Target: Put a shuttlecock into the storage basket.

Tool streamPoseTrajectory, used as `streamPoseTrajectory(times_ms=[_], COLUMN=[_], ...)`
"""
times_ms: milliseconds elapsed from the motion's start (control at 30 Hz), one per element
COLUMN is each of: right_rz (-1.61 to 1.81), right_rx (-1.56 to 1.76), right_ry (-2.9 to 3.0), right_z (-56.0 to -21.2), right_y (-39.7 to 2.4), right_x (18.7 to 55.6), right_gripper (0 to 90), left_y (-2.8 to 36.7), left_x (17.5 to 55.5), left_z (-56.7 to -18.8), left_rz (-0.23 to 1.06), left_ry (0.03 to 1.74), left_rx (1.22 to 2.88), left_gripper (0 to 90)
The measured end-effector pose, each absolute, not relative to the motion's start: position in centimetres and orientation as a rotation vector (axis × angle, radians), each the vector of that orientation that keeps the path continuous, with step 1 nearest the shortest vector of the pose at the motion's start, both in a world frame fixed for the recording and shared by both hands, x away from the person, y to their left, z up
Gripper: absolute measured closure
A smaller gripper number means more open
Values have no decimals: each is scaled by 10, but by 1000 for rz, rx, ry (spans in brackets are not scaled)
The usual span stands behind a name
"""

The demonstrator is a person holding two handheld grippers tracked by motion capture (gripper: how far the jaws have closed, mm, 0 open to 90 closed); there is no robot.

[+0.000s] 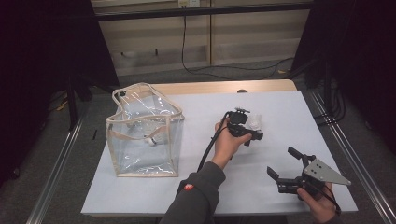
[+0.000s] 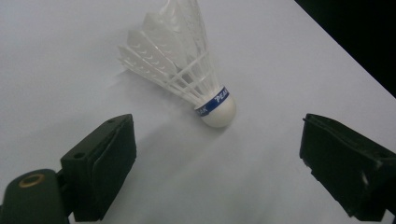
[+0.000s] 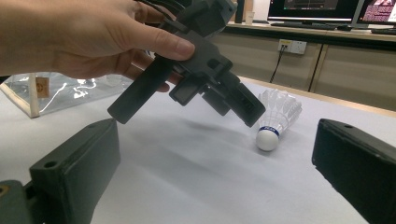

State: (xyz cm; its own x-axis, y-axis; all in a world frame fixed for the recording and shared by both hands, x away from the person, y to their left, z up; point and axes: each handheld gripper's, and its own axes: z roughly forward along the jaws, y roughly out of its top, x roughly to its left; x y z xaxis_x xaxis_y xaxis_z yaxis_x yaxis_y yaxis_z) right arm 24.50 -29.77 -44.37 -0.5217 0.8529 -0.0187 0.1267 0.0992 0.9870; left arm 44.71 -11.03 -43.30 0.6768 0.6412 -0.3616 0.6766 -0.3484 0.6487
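Evidently, the reach for the white feathered shuttlecock with its blue band and rounded cork nose is the step in hand. It is seen lying on its side on the pale grey table mat, cork end turned toward the left gripper, just ahead of the jaws and not yet between them. That gripper's black jaws are spread wide, with nothing clasped and no pad touching the feathers or the cork. In the high view the left gripper is held tilted down beside the shuttlecock, near the middle of the mat. The right gripper is held low near the mat's near right corner, well apart from the shuttlecock, its jaws likewise spread and empty. A clear plastic tote bag with beige trim stands upright at the mat's left side, its mouth open.

Judged from this, the next move calls for the left gripper to be eased forward and down until the cork nose lies between the pads, then closed gently, since the feathers could be crushed or the light shuttlecock nudged away.
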Motion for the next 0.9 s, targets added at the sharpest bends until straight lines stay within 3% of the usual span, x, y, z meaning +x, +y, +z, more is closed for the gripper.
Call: streamPoseTrajectory(times_ms=[900], right_rz=[1476], right_rx=[963], right_ry=[1750], right_z=[-444], right_y=[-298], right_x=[245], right_gripper=[10], left_y=[-124], left_x=[455], left_z=[-444], left_rz=[-8], left_ry=[1039], left_rx=[2067], left_gripper=[135])
